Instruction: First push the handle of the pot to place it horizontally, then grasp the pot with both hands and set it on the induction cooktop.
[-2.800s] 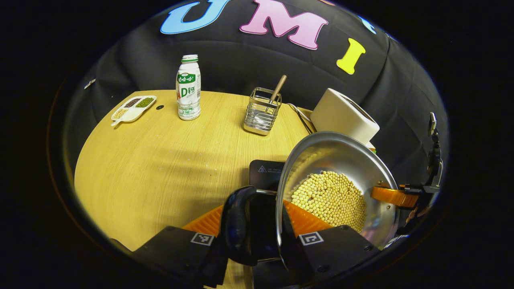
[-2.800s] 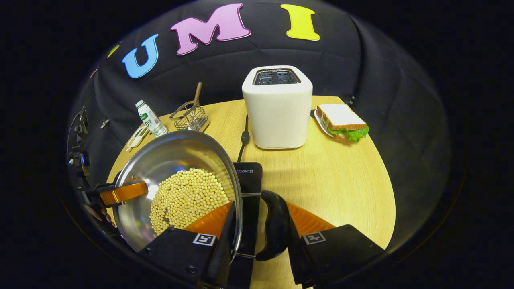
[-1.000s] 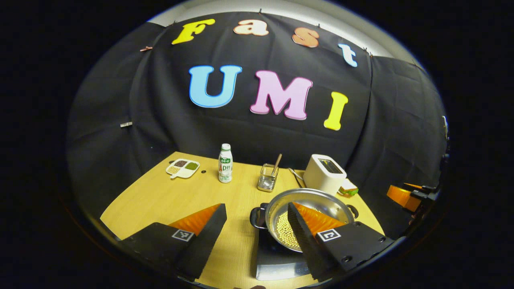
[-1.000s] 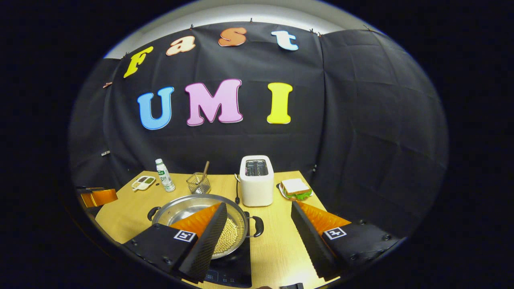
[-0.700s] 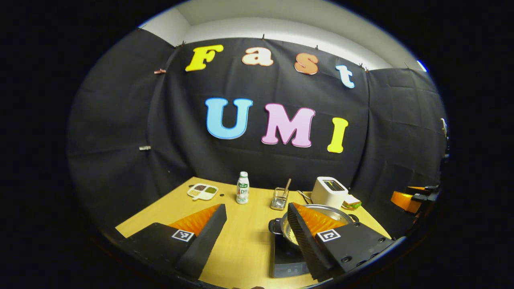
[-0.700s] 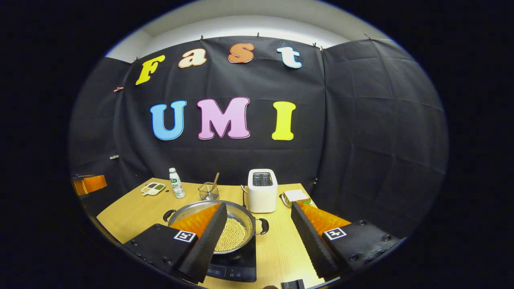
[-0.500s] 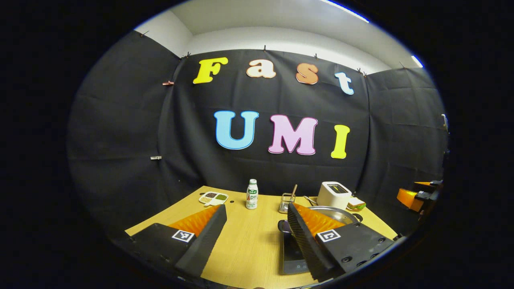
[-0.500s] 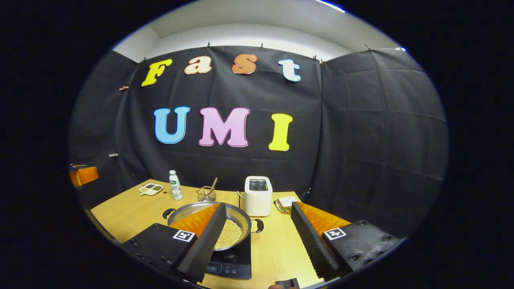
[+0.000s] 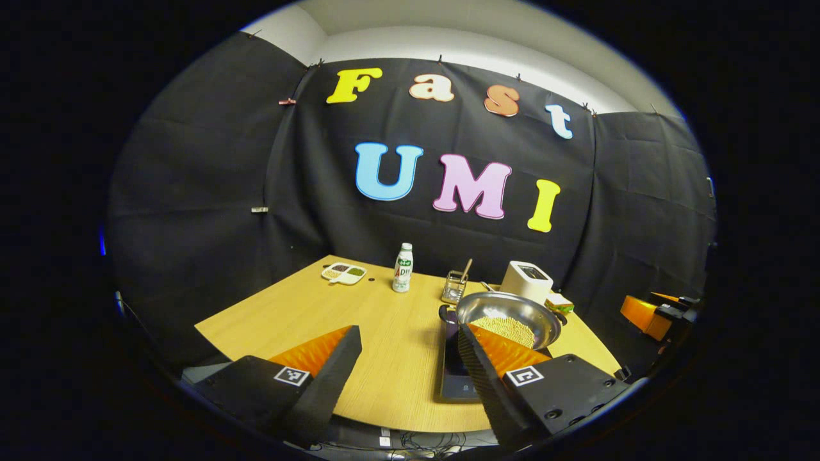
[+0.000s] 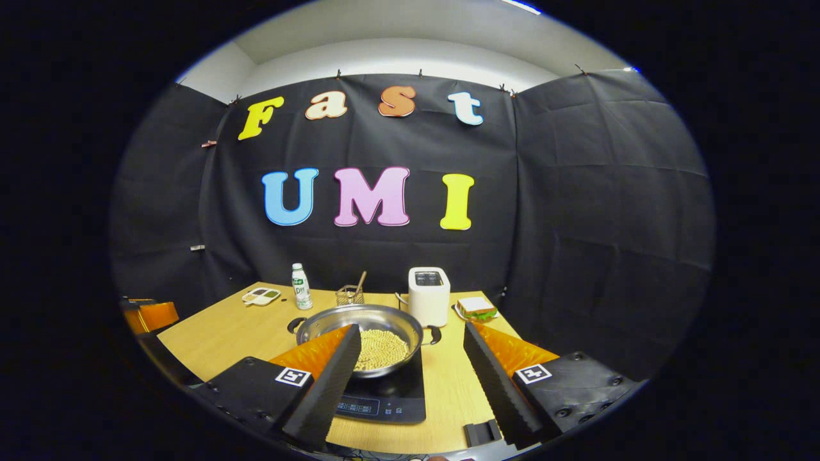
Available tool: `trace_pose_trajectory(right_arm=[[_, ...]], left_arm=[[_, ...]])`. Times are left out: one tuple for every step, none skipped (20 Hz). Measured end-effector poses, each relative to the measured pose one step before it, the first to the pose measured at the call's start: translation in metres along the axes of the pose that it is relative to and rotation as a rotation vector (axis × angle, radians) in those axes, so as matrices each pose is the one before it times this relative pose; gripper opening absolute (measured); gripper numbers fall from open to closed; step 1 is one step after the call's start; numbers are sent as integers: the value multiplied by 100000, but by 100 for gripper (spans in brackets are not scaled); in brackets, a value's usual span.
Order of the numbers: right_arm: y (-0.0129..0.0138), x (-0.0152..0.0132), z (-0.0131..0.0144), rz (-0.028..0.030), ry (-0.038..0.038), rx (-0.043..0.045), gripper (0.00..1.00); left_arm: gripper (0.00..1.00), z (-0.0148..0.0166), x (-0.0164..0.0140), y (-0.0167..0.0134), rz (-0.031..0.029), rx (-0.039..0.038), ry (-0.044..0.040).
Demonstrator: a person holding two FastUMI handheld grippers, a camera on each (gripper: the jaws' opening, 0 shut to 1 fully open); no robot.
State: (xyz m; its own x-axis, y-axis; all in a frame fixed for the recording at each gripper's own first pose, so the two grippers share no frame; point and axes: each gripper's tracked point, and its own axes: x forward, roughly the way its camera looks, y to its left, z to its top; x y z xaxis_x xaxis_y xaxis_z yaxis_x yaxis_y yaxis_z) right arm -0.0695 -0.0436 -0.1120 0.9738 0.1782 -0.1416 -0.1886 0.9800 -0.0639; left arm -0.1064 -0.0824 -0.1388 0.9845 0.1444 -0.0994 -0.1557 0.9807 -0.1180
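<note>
Where the black cloth wall meets it, the bench (image 10: 243,336) shows a pale wood-grain top with a rounded front edge. Seen from the right gripper view, the round steel pot (image 10: 359,325) — shiny, shallow, holding small pale beans — sits on the flat black induction cooktop (image 10: 384,397), its two dark loop handles pointing sideways. Behind it stand a white boxy toaster (image 10: 428,296), a wire basket (image 10: 349,294), a bottle (image 10: 299,286) and a sandwich (image 10: 476,308). Both the left tool (image 9: 410,365) and right tool (image 10: 413,374) are spread wide, holding nothing, well back from the pot.
</note>
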Motion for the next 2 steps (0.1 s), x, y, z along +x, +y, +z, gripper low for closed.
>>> trace_pose_trajectory(right_arm=[[392, -119, -311, 827, 866, 96, 100], [231, 61, -85, 498, 393, -175, 100]], left_arm=[[95, -186, 199, 33, -211, 1455, 295], [95, 123, 59, -90, -843, 810, -137]])
